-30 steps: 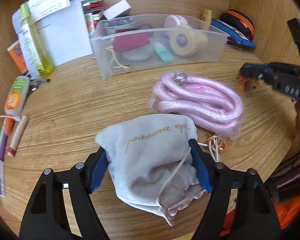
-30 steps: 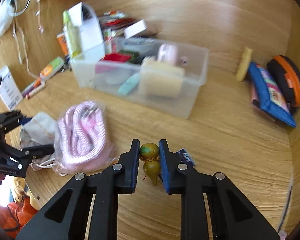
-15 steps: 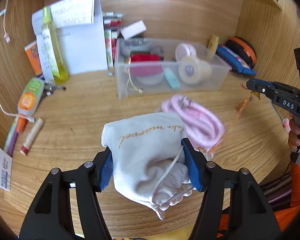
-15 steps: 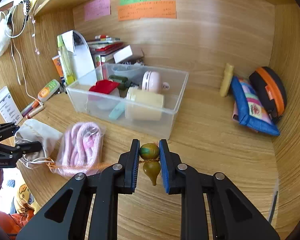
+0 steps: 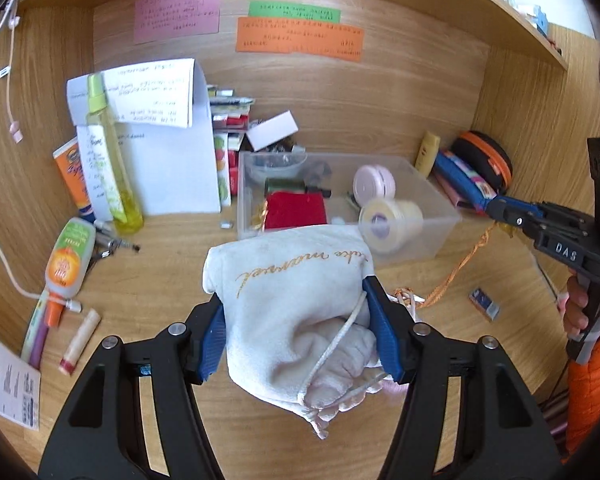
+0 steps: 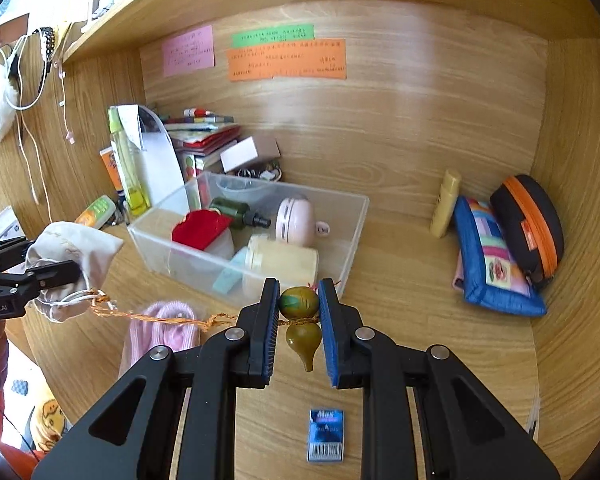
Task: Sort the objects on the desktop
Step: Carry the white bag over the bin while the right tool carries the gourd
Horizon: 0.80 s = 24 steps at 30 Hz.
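We read this as a home study nook: a wooden desk [image 6: 420, 300] boxed in by wood panels under a shelf [image 5: 500, 12], coloured paper notes [image 6: 286, 60] taped to the back wall, a clear storage bin [image 6: 352, 232] of toiletries, and pouches [image 6: 496, 256] against the side.

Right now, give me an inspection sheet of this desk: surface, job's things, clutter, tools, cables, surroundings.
Surface: wooden desk, crowded along the back.
Job's things: grey pouch lifted in the left tool; gourd charm in the right tool; orange cord runs from the charm toward the pouch; clear bin partly filled.
Clutter: pink rope, small blue card, yellow spray bottle, blue pencil case.
Tools: left tool shut on the pouch; right tool shut on the charm.
Cables: white cable hanging at the left wall.
Surroundings: coloured notes on the back wall.
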Available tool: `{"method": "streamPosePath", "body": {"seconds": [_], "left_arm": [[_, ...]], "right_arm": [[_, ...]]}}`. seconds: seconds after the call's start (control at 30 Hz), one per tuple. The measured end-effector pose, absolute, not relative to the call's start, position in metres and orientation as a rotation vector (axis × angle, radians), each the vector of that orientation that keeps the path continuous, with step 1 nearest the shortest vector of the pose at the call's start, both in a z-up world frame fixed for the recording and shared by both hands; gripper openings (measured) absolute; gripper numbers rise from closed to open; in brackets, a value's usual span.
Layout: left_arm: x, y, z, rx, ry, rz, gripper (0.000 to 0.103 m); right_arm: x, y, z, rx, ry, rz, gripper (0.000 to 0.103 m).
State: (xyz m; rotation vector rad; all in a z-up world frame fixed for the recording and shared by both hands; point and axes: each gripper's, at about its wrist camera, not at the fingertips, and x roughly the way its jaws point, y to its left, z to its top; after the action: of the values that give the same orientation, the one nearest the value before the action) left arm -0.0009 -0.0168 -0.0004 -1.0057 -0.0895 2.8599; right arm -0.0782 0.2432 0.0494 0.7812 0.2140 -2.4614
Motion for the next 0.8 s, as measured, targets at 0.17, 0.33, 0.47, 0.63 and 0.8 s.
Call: {"method": "streamPosePath", "body": {"seconds": [0.17, 0.33, 0.47, 0.63, 0.8], "left_arm": [[-0.027, -0.015, 0.009, -0.990, -0.089, 2.868, 0.062], [-0.059, -0.017, 0.019, -0.988, -0.108, 2.866, 0.062], [-0.083, -0.018, 0.024, -0.981, -0.155, 2.855, 0.062], [-0.113, -0.015, 0.021, -1.012, -0.201, 2.847, 0.062], [-0.133, -0.008, 0.018, -1.029, -0.205, 2.821, 0.062]], "right_arm": [[-0.089, 0.231, 0.057, 0.745, 0.217, -2.463, 0.018], [-0.112, 0.221, 0.057, 0.768, 0.189, -2.474, 0.018], [-0.131, 0.215, 0.055, 0.793, 0.167, -2.488, 0.018], [-0.152, 0.206, 0.051, 0.835, 0.163, -2.493, 0.018], [-0.167, 0.198, 0.048, 0.859, 0.164, -2.491, 0.018]]}}
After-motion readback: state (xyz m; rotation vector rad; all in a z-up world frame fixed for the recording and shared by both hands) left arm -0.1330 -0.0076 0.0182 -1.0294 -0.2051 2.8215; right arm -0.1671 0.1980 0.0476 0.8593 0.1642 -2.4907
